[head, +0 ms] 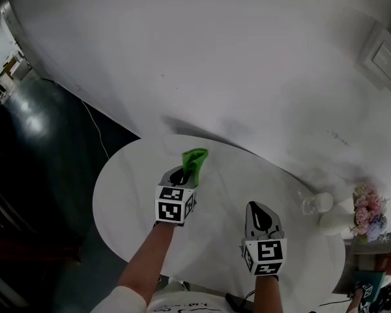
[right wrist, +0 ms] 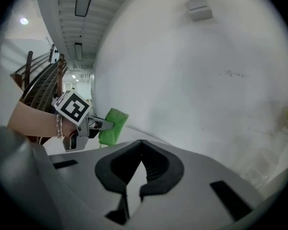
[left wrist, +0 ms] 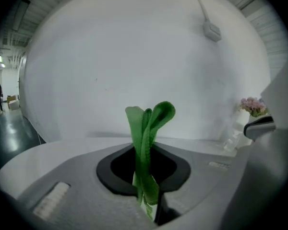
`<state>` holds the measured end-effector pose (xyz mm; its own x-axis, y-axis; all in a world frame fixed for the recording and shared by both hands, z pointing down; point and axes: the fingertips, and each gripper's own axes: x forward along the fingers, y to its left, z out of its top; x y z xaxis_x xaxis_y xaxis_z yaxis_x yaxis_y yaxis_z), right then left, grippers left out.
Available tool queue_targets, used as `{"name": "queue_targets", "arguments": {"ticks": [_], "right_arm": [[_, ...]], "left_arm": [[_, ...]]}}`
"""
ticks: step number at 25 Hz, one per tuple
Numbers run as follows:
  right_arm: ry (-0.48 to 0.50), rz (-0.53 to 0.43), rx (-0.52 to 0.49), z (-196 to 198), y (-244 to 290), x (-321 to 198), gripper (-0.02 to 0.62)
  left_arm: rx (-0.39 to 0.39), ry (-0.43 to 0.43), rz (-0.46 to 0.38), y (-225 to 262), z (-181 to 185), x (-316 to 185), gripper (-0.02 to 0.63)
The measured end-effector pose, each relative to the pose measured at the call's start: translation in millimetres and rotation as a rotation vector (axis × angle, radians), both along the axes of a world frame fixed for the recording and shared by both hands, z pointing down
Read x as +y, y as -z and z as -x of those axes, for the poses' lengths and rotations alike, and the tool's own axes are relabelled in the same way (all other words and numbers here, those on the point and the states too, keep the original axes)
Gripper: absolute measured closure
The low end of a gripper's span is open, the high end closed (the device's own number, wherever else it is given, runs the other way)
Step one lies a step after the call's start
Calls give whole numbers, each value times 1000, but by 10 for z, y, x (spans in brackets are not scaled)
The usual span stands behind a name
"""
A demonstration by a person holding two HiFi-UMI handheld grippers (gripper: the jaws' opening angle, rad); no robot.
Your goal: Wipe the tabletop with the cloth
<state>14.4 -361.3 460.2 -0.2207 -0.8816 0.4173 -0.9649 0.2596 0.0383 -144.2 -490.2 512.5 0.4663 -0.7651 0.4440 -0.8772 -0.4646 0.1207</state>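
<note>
My right hand-held gripper [head: 257, 208] hovers over the near side of the round white table [head: 127, 194], its jaws closed tip to tip with nothing between them. My left hand-held gripper [head: 184, 173] is over the table's left-centre, jaws pinched on the green cloth [head: 197, 158]. The cloth sticks out of the tips in a folded bunch, toward the table's far edge; whether it touches the table I cannot tell. A vase of flowers [head: 365, 215] stands at the table's right edge.
</note>
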Motion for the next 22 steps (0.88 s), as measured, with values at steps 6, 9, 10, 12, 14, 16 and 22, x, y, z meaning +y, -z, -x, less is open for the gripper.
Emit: {"name": "queue_targets", "arguments": {"ticks": [6, 9, 10, 12, 14, 16, 22], "right_arm": [[7, 48, -34, -80, -226, -163, 594], [-4, 61, -80, -124, -297, -241, 594], [-8, 68, -91, -137, -327, -260, 594], [-13, 80, -106, -154, -384, -290, 594], [-11, 89, -116, -155, -432, -314, 594], [-8, 96, -128, -154, -471, -335, 594], [-11, 114, -196, -172, -556, -394, 594]], "left_arm": [[14, 40, 147, -451, -57, -344, 557], [-22, 38, 166, -574, -84, -446, 557], [-35, 37, 173, -615, -96, -474, 557], [-63, 36, 191, -701, -119, -533, 557], [-102, 34, 206, -785, -134, -597, 557], [-146, 32, 214, -844, -144, -649, 557], [-256, 16, 192, -931, -150, -694, 557]]}}
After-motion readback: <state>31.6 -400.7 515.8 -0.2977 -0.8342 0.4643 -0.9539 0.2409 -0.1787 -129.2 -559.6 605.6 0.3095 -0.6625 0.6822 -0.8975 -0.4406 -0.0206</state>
